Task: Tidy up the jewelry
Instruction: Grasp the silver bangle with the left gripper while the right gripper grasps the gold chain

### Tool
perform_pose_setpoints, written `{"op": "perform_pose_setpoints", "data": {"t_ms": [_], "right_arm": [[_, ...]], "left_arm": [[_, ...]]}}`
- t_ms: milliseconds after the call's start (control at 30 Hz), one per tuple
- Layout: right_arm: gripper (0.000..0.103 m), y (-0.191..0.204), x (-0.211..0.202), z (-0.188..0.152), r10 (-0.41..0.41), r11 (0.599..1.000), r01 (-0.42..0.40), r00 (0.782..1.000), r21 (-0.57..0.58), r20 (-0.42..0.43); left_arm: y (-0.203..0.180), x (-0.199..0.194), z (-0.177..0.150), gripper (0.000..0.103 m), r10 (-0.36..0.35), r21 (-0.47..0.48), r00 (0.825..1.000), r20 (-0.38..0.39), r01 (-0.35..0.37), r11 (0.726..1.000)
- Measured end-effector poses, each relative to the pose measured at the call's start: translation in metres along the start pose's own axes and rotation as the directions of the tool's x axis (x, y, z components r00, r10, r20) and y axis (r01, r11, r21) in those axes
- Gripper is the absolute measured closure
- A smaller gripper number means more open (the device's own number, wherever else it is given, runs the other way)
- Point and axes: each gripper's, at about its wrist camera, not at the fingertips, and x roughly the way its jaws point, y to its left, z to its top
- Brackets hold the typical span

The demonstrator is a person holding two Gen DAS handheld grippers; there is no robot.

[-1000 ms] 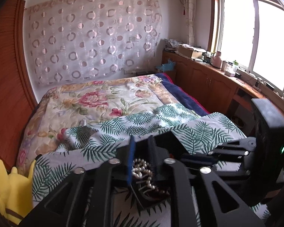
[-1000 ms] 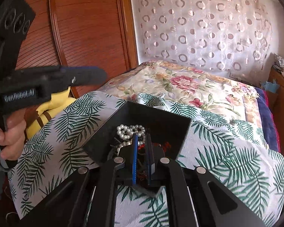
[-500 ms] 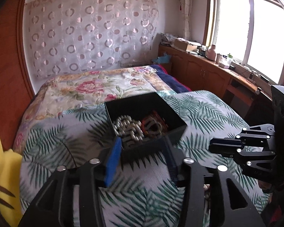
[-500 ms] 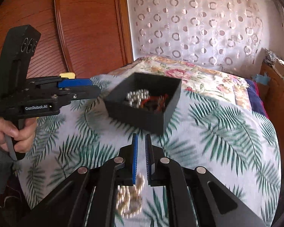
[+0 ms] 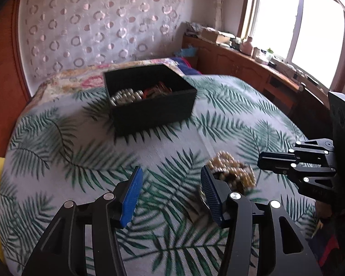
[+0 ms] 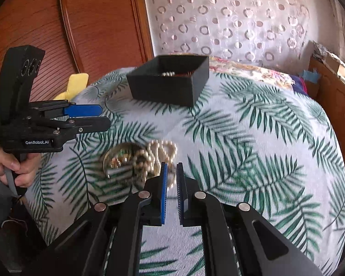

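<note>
A black box point(image 5: 149, 105) holding pearls and red pieces sits on the palm-leaf bedspread point(image 5: 80, 151), far from both grippers. Nearer lies a loose pile of pearl strands point(image 6: 159, 153) with a gold bangle point(image 6: 116, 158) on its left. In the left wrist view the same pile point(image 5: 232, 172) shows just right of my left gripper point(image 5: 171, 184), whose jaws are opening with only cloth between them. My right gripper point(image 6: 171, 169) is shut and empty, its tips hovering at the near edge of the pearls. A hand point(image 6: 16, 168) holds the left gripper point(image 6: 104, 117).
A yellow plush toy point(image 6: 73, 85) lies at the bed's left edge against the wooden panel point(image 6: 69, 23). A floral quilt point(image 6: 253, 71) covers the bed beyond the box. Wooden cabinets point(image 5: 241, 66) with clutter run under the window on the right.
Both grippers have drawn back from the box, which now sits far off. The left jaws have spread wider. The loose pearl pile and bangle have come into view below the grippers.
</note>
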Motion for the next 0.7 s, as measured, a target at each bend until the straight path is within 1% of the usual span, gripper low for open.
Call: {"op": "perform_pose_setpoints", "data": {"t_ms": [67, 133, 200, 233, 300, 400, 500, 567, 600, 633, 700], "right_arm": [[0.094, 0.001, 0.0, -0.005, -0.006, 1.0, 0.006, 1.0, 0.0, -0.005], [0.094, 0.002, 0.0, -0.008, -0.004, 1.0, 0.004, 1.0, 0.002, -0.007], [0.094, 0.004, 0.0, -0.012, -0.005, 1.0, 0.005, 1.0, 0.004, -0.014], [0.091, 0.005, 0.001, -0.013, -0.006, 1.0, 0.006, 1.0, 0.002, -0.017], [0.087, 0.006, 0.0, -0.015, -0.008, 1.0, 0.008, 1.0, -0.002, -0.015], [0.087, 0.006, 0.0, -0.015, -0.014, 1.0, 0.014, 1.0, 0.003, -0.01], [0.087, 0.005, 0.0, -0.016, -0.007, 1.0, 0.007, 1.0, 0.004, -0.008], [0.087, 0.004, 0.0, -0.015, -0.004, 1.0, 0.004, 1.0, 0.009, -0.007], [0.087, 0.004, 0.0, -0.015, -0.001, 1.0, 0.001, 1.0, 0.011, -0.008], [0.087, 0.003, 0.0, -0.016, -0.001, 1.0, 0.001, 1.0, 0.012, -0.007], [0.087, 0.004, 0.0, -0.016, 0.0, 1.0, 0.0, 1.0, 0.011, -0.006]], "left_arm": [[-0.004, 0.003, -0.004, 0.056, -0.016, 0.006, 1.0, -0.014, 0.016, 1.0], [-0.009, 0.007, -0.007, 0.066, -0.025, 0.02, 0.999, -0.032, 0.026, 0.999], [-0.013, 0.01, -0.01, 0.07, -0.029, 0.028, 0.999, -0.043, 0.031, 0.999], [-0.015, 0.012, -0.01, 0.072, -0.031, 0.031, 0.998, -0.049, 0.033, 0.999], [-0.017, 0.014, -0.012, 0.072, -0.037, 0.035, 0.998, -0.058, 0.039, 0.999], [-0.022, 0.019, -0.011, 0.074, -0.035, 0.045, 0.997, -0.075, 0.038, 0.998], [-0.027, 0.024, -0.01, 0.085, -0.018, 0.07, 0.995, -0.097, 0.025, 0.997], [-0.028, 0.026, -0.01, 0.089, -0.016, 0.072, 0.995, -0.1, 0.024, 0.997], [-0.027, 0.026, -0.011, 0.096, -0.022, 0.071, 0.995, -0.1, 0.03, 0.997], [-0.028, 0.026, -0.011, 0.099, -0.03, 0.072, 0.994, -0.101, 0.038, 0.997], [-0.03, 0.023, -0.011, 0.099, -0.024, 0.087, 0.995, -0.094, 0.032, 0.996]]}}
